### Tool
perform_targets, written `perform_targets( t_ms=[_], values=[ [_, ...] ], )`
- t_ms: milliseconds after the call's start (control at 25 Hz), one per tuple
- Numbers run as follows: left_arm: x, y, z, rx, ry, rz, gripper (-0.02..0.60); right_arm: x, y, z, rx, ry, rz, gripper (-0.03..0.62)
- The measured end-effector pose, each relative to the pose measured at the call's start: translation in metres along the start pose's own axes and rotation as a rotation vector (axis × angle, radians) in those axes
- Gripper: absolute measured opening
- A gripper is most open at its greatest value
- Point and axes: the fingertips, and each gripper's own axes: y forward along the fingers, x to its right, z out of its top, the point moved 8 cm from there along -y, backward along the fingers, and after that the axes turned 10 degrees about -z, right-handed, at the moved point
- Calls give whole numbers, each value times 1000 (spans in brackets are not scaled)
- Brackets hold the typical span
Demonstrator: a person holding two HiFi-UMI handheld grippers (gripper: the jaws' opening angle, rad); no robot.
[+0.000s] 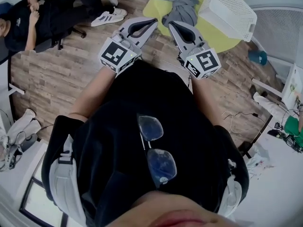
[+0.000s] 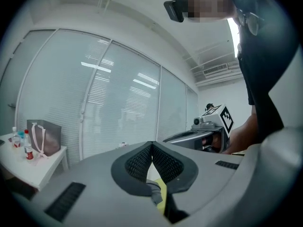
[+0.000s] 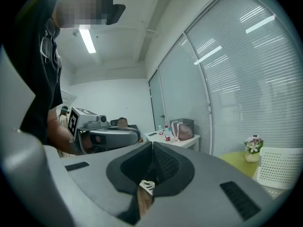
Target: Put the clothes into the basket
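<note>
A heap of grey clothes (image 1: 177, 1) lies on a round yellow-green table (image 1: 158, 6) ahead of me. Beside it on the table a white slatted basket (image 1: 228, 11) leans tilted; its corner also shows in the right gripper view (image 3: 279, 169). My left gripper (image 1: 152, 21) and right gripper (image 1: 173, 25) are held side by side at chest height, pointing toward the table and short of the clothes. The left gripper's (image 2: 151, 144) pads meet with nothing between them. The right gripper (image 3: 152, 144) is shut and empty as well. Neither touches the clothes or the basket.
A person sits in a chair (image 1: 42, 18) at the far left on the wooden floor. A white side table (image 3: 189, 138) holds a grey bag (image 3: 182, 129) and bottles. A small flower vase (image 3: 253, 148) stands on the yellow-green table. Cables (image 1: 239, 119) lie at the right.
</note>
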Motion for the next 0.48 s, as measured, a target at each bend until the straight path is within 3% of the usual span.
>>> perform_targets(
  t_ms=[200,480],
  values=[
    [-26,-9,-10,-25,6,-60,9,0,14,-6,-13,25,-81,26],
    [-52,-1,-17,-14,-28,-83,9,14,21,-10,-39,46,-148,26]
  ],
)
